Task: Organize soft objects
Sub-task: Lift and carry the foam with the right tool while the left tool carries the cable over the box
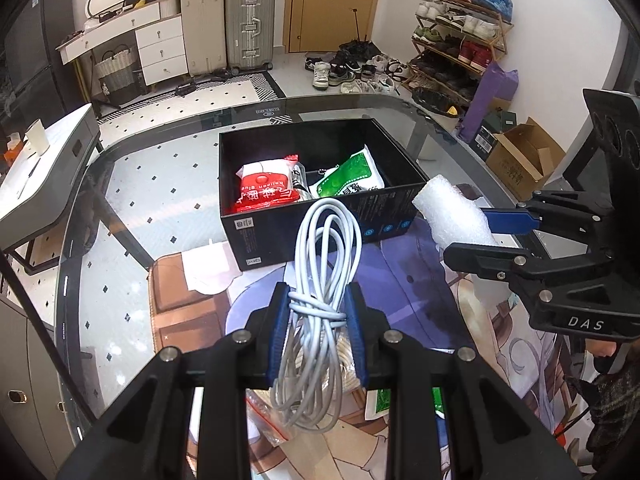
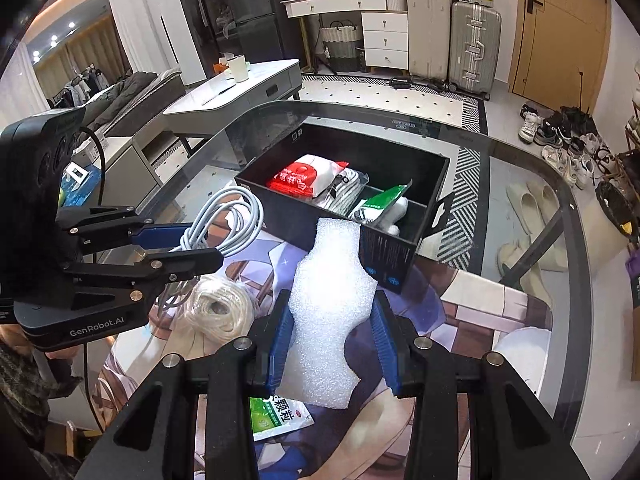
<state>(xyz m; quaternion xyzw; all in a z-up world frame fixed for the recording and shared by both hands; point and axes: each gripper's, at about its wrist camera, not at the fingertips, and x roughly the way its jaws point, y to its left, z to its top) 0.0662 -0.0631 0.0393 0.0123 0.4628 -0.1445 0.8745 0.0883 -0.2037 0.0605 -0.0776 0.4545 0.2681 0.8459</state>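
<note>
My left gripper (image 1: 318,308) is shut on a coiled white cable (image 1: 326,248), lifted above the mat; the cable (image 2: 230,220) also shows in the right wrist view between the left gripper's fingers (image 2: 176,246). My right gripper (image 2: 330,334) is shut on a white foam sheet (image 2: 330,304), seen in the left wrist view as a foam roll (image 1: 452,216) in the right gripper (image 1: 486,236). Ahead stands a black box (image 1: 304,228) holding a red packet (image 1: 264,192) and a green-and-white packet (image 1: 352,176); in the right wrist view the box (image 2: 384,256) shows a divider.
A bundle of white rope (image 2: 220,312) and a green packet (image 2: 280,416) lie on the printed mat (image 1: 400,276) over the glass table (image 1: 160,184). A person's sleeve (image 2: 24,384) is at lower left. Suitcases, a shoe rack and a cardboard box stand beyond the table.
</note>
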